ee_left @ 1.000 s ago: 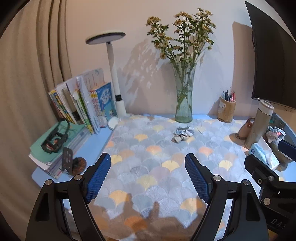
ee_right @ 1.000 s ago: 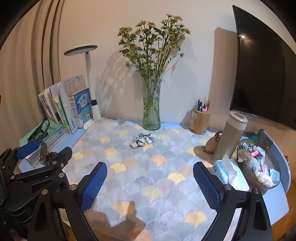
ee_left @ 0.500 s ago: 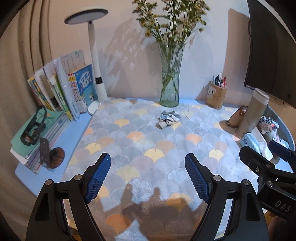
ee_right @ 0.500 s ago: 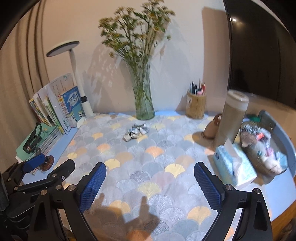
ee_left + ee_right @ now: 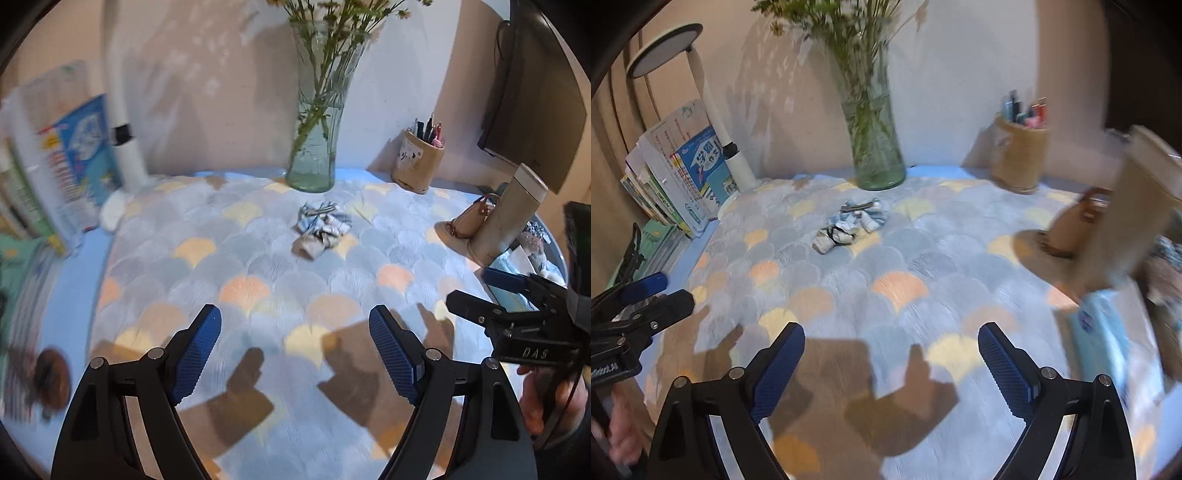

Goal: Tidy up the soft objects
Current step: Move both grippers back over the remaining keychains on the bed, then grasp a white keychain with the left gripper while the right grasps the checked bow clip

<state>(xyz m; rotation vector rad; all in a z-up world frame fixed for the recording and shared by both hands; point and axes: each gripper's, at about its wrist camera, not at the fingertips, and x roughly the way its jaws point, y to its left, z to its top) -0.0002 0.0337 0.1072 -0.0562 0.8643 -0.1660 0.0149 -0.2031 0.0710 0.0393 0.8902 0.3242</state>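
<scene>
Glass vase (image 5: 312,155) holds flower stems; woven cup (image 5: 1019,155) holds pens; both grippers' fingers (image 5: 199,347) spread, empty.

A light blue table (image 5: 934,170) is seen, most of it covered by a cloth (image 5: 280,288) printed with grey, yellow and orange fan shapes. A small crumpled bundle of fabric (image 5: 320,228) is laid on the cloth towards the far side. Just behind it a glass vase (image 5: 312,162) of flowers is stood. At the far right a pen holder (image 5: 417,162), a tall beige flask (image 5: 508,218) and a small brown bag (image 5: 469,221) are placed; nearer, a blue tissue pack (image 5: 1102,343). At the far left a white lamp (image 5: 713,107) and leaning books (image 5: 683,173) are found.
</scene>
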